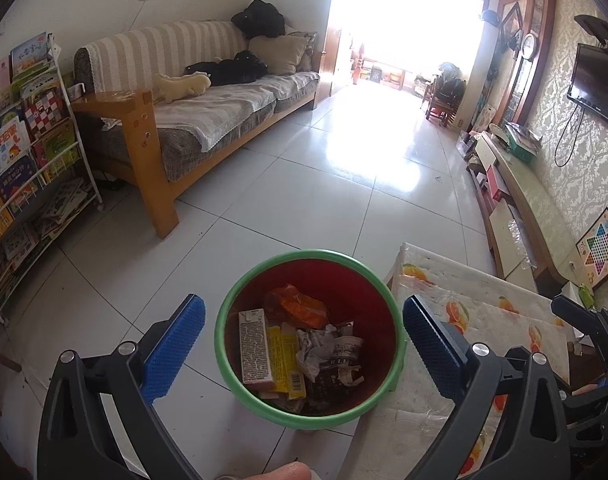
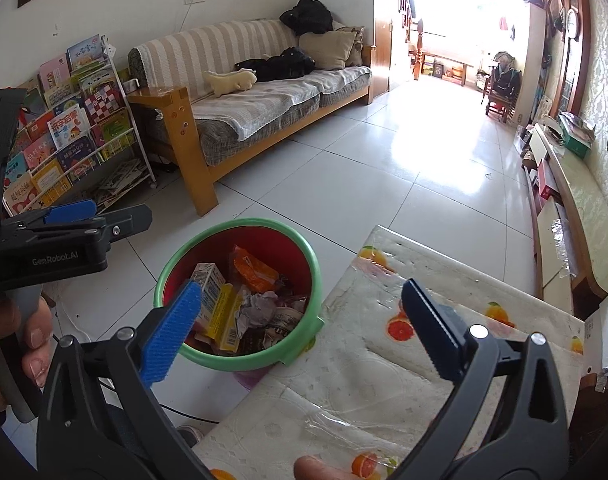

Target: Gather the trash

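Fingers of both grippers stand spread wide with nothing between them: the left gripper (image 1: 304, 350) hangs over the bin (image 1: 223, 332), the right gripper (image 2: 301, 330) over the near edge of the table (image 2: 456, 344) beside it. The bin, red inside with a green rim, sits on the floor tight against the table's corner and holds the collected trash: a small drink carton (image 1: 255, 347), a yellow box (image 1: 285, 360), crumpled paper (image 1: 316, 346) and an orange wrapper (image 1: 299, 306). No loose trash shows on the fruit-print table cover in either view, so the job looks largely done, or the next piece lies out of sight. To do this step well, I would lift both grippers clear of the rim before swinging away, since the bin looks light and easy to tip.

Farther off, a rack of children's books (image 2: 71, 120) stands left, then a wooden sofa (image 1: 207, 112) with a plush toy (image 1: 183, 86) and dark clothes. Open tiled floor runs toward a bright doorway; a low cabinet (image 1: 532, 196) lines the right wall. Nothing blocks the way.
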The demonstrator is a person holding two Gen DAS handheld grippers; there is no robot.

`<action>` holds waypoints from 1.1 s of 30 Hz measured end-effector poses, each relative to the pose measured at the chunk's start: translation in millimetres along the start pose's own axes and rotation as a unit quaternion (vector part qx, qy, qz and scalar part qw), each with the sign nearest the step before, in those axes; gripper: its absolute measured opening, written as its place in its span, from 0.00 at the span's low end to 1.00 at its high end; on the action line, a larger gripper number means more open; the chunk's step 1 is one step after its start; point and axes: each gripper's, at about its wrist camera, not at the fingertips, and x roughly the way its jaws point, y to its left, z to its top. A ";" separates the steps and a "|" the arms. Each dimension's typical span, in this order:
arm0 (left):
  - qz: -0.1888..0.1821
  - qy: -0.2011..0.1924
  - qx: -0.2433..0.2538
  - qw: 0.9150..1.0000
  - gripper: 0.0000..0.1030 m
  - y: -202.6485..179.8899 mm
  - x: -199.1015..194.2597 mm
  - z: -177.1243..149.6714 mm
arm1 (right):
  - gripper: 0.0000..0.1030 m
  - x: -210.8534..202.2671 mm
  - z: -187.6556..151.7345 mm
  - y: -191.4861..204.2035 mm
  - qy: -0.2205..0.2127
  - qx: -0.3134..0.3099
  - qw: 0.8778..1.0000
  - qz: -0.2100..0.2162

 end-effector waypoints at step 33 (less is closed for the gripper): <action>-0.066 -0.090 0.127 0.986 0.93 -188.1 -138.6 -80.7 | 0.95 -212.5 -111.9 -117.2 -0.096 0.118 0.978 -0.140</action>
